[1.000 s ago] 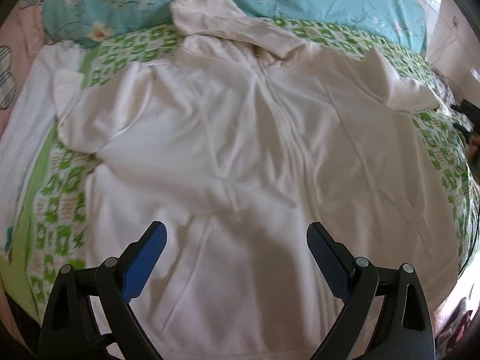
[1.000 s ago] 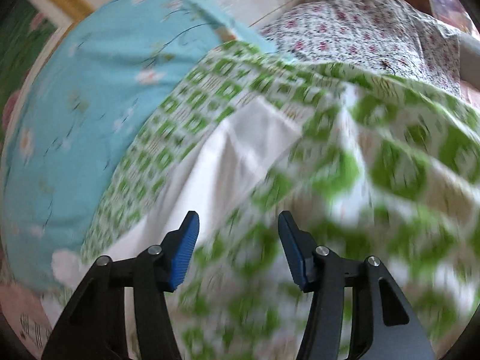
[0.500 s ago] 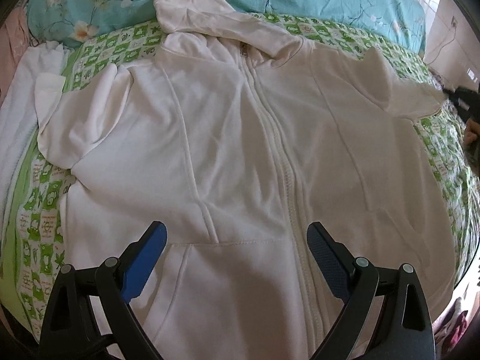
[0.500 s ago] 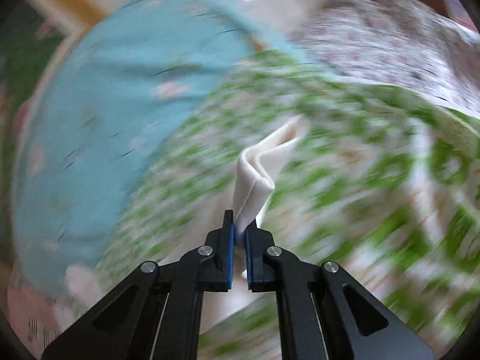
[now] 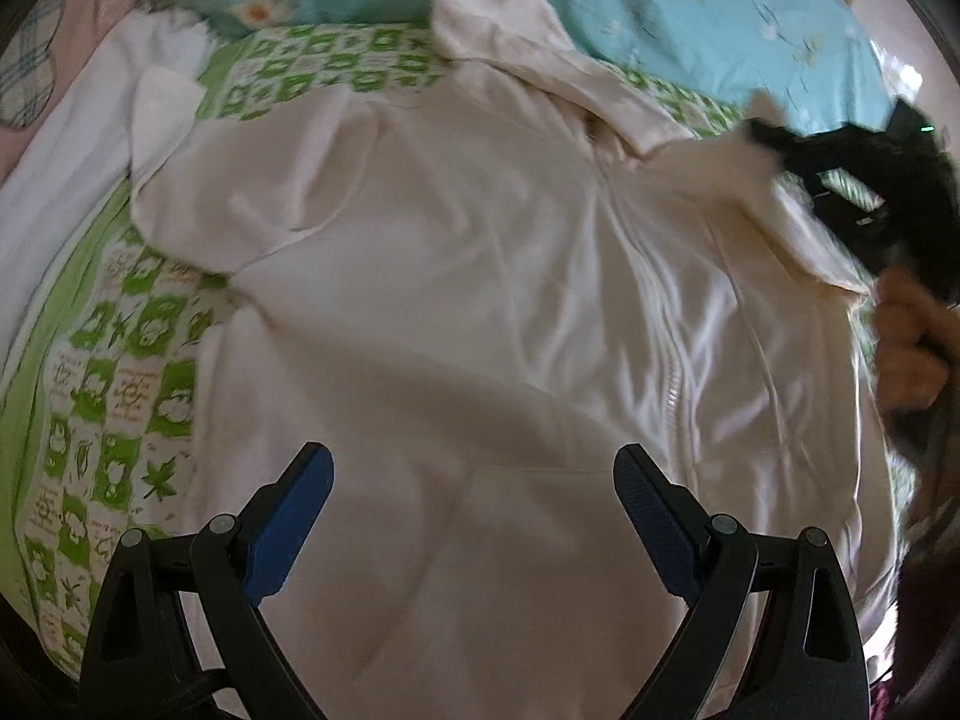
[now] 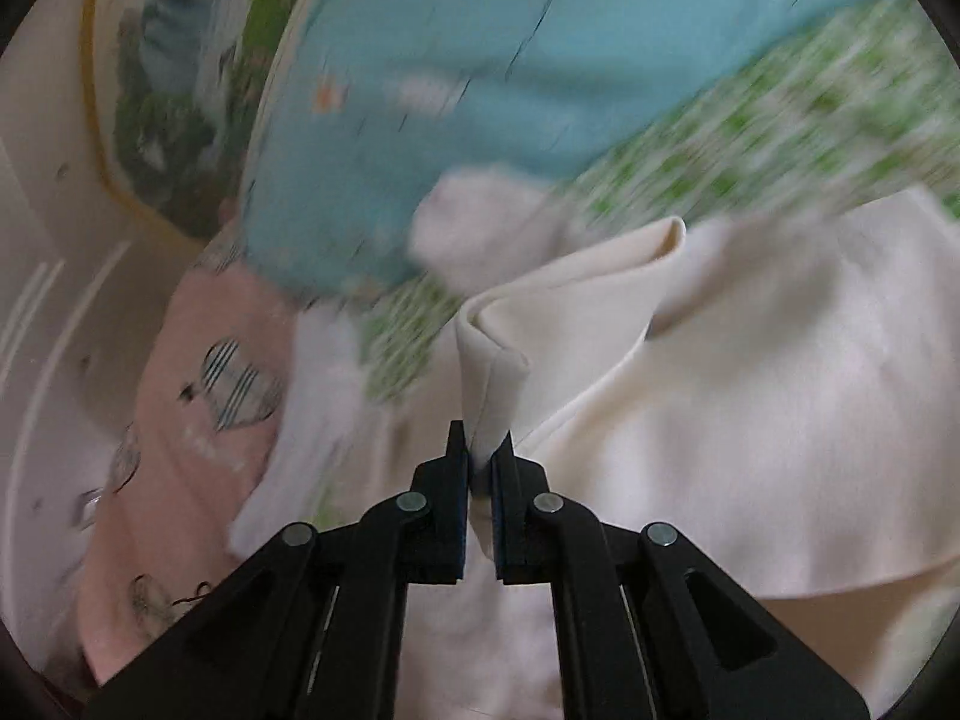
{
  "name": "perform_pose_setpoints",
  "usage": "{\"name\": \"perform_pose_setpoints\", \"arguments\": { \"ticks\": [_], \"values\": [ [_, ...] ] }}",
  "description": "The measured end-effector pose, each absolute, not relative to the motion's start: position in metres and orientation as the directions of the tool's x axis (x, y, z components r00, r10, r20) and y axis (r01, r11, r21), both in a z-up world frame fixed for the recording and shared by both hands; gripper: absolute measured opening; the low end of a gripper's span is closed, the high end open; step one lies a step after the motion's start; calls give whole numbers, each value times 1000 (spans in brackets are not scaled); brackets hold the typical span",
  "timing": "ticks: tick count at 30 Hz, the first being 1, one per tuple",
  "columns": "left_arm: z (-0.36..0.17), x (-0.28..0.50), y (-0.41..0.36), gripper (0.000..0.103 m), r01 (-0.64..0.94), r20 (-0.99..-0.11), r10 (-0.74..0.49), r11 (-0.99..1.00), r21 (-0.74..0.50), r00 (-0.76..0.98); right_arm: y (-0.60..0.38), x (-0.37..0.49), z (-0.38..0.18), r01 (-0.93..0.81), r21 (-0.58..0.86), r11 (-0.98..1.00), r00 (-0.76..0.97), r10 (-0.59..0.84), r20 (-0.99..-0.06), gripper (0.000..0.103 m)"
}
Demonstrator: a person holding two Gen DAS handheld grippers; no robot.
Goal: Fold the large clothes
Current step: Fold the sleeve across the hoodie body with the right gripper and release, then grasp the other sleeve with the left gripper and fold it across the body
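Observation:
A white zip-up hooded jacket [image 5: 480, 312] lies spread front-up on a green patterned bed sheet [image 5: 132, 372]. My left gripper [image 5: 474, 498] is open and empty, hovering above the jacket's lower front near the pocket. My right gripper [image 6: 480, 450] is shut on the cuff of the jacket's right sleeve [image 6: 576, 330] and holds it lifted over the jacket body [image 6: 780, 420]. In the left wrist view the right gripper [image 5: 852, 180] shows at the right edge, carrying the sleeve over the shoulder area.
A light blue flowered pillow [image 5: 690, 6] lies at the head of the bed. Other white cloth [image 5: 54, 144] and a pink garment with hearts [image 6: 198, 408] lie at the left side. A framed picture [image 6: 162, 90] hangs on the wall.
My right gripper closed on the sleeve cuff, lifted it and swung it inward over the jacket. My left gripper stayed open and shifted slightly over the lower front.

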State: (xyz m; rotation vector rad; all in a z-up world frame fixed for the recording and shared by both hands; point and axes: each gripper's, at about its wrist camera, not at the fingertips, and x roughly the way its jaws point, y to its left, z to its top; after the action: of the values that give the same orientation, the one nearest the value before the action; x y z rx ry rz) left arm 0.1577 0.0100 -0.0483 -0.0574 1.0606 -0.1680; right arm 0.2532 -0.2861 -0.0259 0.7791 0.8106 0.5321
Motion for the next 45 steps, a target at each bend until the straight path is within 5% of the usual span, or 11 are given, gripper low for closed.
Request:
{"name": "perform_pose_setpoints", "arguments": {
  "ticks": [9, 11, 22, 27, 29, 32, 34, 39, 45],
  "values": [
    [-50, 182, 44, 95, 85, -837, -230, 972, -217, 496, -165, 287, -102, -68, 854, 515, 318, 823, -471, 11],
    [-49, 198, 41, 95, 107, -824, -258, 966, -237, 504, -170, 285, -112, -15, 868, 497, 288, 833, -472, 38],
    [-86, 305, -23, 95, 205, -836, -381, 923, -324, 394, -300, 195, -46, 0, 823, 568, 589, 665, -459, 47],
    [-93, 295, -84, 95, 312, -867, -257, 942, -125, 427, -339, 162, -44, 58, 818, 572, 655, 597, -463, 47],
    [-101, 300, -91, 88, 299, -868, -200, 952, -63, 454, -342, 160, -44, 78, 814, 576, 658, 584, -476, 47],
    [-97, 312, -74, 53, 240, -845, -206, 966, -96, 493, -346, 156, -42, 90, 811, 578, 663, 573, -482, 47],
    [-94, 319, -54, 9, 182, -838, -195, 976, -117, 510, -351, 153, -37, 88, 798, 596, 680, 550, -486, 47],
    [-91, 316, 6, 7, 121, -798, -312, 949, -293, 516, -366, 152, -24, 111, 759, 642, 723, 472, -505, 47],
    [-104, 317, 43, 9, 95, -770, -431, 892, -442, 470, -396, 186, -27, 251, 584, 772, 712, 262, -651, 48]
  ]
}}
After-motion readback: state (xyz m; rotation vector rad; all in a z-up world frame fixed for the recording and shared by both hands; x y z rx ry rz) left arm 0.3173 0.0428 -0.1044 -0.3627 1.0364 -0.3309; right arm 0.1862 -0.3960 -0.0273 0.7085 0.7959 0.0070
